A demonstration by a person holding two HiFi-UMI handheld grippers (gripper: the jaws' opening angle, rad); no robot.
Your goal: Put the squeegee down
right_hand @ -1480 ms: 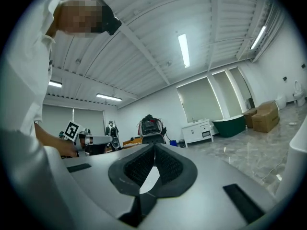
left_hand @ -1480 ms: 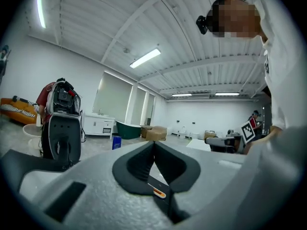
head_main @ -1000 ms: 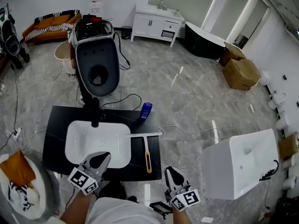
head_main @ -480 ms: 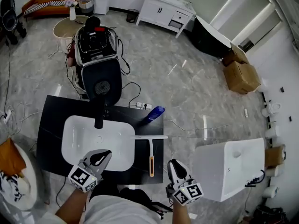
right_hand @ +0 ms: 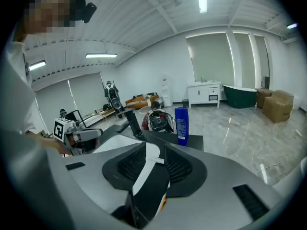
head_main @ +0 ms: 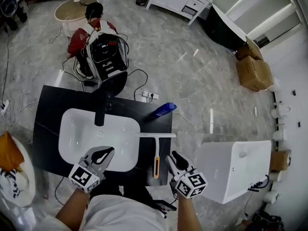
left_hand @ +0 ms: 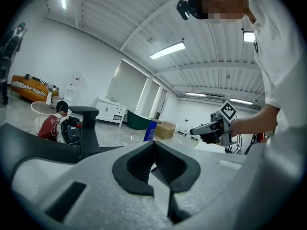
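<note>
Squeegee, T-shaped with orange grip [head_main: 155, 154], lies near the black counter's [head_main: 48, 100] right edge. Right gripper [head_main: 172, 157] beside it, jaws just opened wide. Left gripper [head_main: 107, 152] seemingly closed, empty.

Black counter [head_main: 48, 105], blue bottle [head_main: 163, 109], orange-handled squeegee [head_main: 155, 159]

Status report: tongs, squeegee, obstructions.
Left tongs shut, empty. Right tongs just opening, gripping nothing. Squeegee flat on black counter, right of basin. Nothing blocking.

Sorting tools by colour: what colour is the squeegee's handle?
The squeegee handle is orange, its bar white; the head view shows it best.
</note>
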